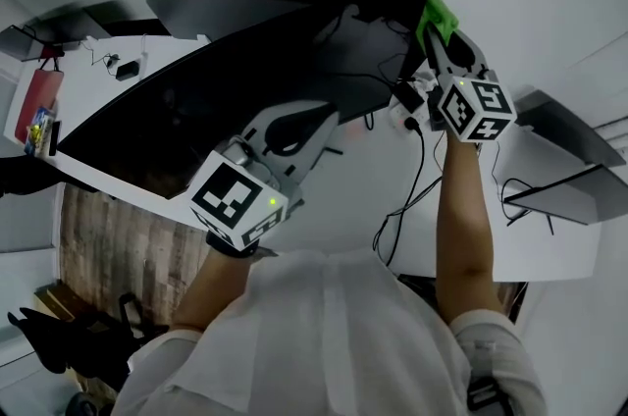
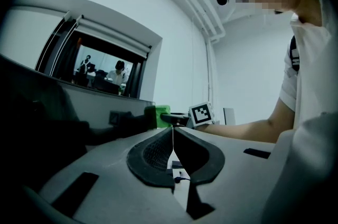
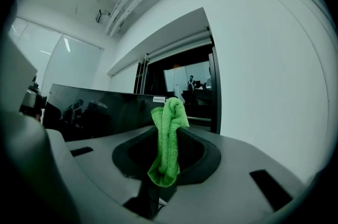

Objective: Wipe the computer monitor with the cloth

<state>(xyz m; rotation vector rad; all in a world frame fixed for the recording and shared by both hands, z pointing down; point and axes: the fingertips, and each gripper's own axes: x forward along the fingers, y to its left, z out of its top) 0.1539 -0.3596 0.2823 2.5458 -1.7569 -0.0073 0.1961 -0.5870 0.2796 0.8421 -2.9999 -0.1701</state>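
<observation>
The computer monitor shows from above as a long dark curved band across the white desk. My right gripper is shut on the green cloth at the monitor's right end. In the right gripper view the cloth stands bunched between the jaws of that gripper, just in front of the dark, reflective screen. My left gripper hovers near the monitor's middle, shut and holding nothing. In its own view the left gripper has its pads pressed together, with the cloth and the right gripper's marker cube beyond.
Black cables trail over the desk by the monitor's stand. A second dark screen sits behind. Flat dark devices lie at the right, and a red item lies at the far left. A white wall stands right of the monitor.
</observation>
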